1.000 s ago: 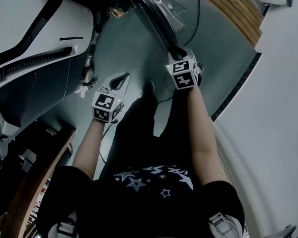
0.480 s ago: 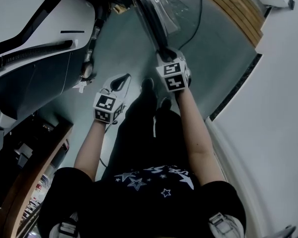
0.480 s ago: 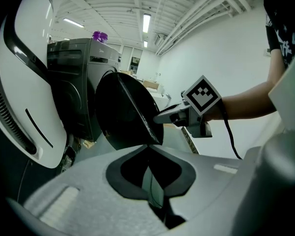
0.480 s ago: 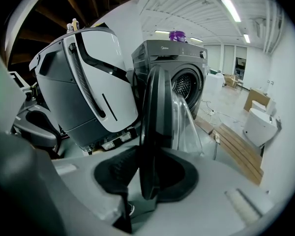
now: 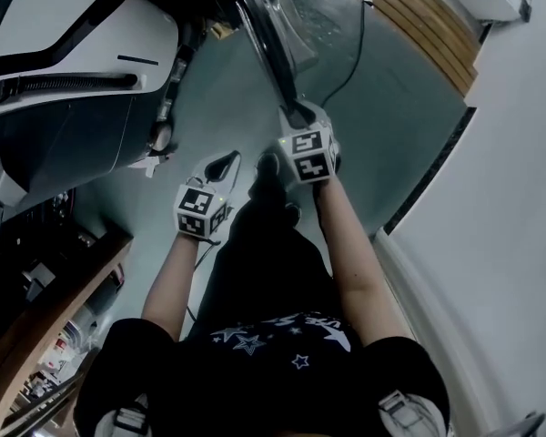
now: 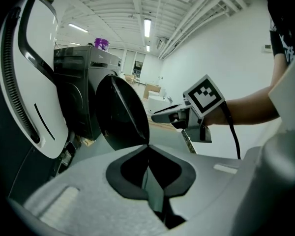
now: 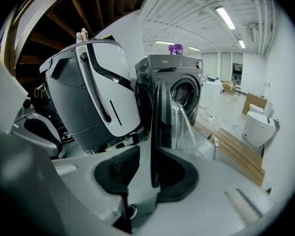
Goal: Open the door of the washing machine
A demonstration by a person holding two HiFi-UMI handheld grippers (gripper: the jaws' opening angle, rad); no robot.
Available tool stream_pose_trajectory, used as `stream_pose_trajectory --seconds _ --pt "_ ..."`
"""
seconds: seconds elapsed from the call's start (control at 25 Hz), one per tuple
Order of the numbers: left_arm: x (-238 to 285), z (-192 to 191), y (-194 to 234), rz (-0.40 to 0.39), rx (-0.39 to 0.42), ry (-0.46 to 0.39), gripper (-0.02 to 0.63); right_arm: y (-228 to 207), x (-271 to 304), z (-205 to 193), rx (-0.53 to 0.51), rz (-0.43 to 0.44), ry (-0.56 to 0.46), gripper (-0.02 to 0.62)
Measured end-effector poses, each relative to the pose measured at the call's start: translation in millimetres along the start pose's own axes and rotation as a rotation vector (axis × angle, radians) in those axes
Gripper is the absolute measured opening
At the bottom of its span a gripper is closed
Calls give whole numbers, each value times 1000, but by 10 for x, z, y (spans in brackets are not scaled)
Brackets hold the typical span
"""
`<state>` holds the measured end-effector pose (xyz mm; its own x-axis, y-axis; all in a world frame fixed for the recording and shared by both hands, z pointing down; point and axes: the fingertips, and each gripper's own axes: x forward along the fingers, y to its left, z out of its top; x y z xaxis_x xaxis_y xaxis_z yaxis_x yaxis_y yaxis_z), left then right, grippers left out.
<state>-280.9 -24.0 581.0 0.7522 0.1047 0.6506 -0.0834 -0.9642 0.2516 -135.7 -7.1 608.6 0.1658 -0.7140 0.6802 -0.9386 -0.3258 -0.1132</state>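
The door (image 7: 160, 117) has been swung wider, its edge kept between the right gripper's (image 7: 146, 156) just-loosened jaws. The left gripper's (image 6: 147, 154) jaws are closed, empty. The job looks nearly done.

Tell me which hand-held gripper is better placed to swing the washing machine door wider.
Right. The right hand-held gripper has the edge of the door between its jaws, which have just been opening. The left hand-held gripper is shut, empty and away from the door.

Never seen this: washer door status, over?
Left gripper shut, empty. Right gripper, jaws just opened, washing machine door edge between. Door swung open. Nothing blocking.
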Motion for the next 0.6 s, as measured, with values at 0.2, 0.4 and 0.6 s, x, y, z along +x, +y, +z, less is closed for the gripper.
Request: stream_pose_trajectory --seconds 0.2,0.4,0.6 --pt "-155 61 -361 -29 -6 -39 11 -53 -572 -94 23 -45 -41 106" --pt "-377 274 -787 -50 53 -97 11 -185 -1267 -162 63 -105 -82 92" --pt "-705 413 -1139 -47 88 -140 11 -238 -1911 -192 76 -153 -109 88"
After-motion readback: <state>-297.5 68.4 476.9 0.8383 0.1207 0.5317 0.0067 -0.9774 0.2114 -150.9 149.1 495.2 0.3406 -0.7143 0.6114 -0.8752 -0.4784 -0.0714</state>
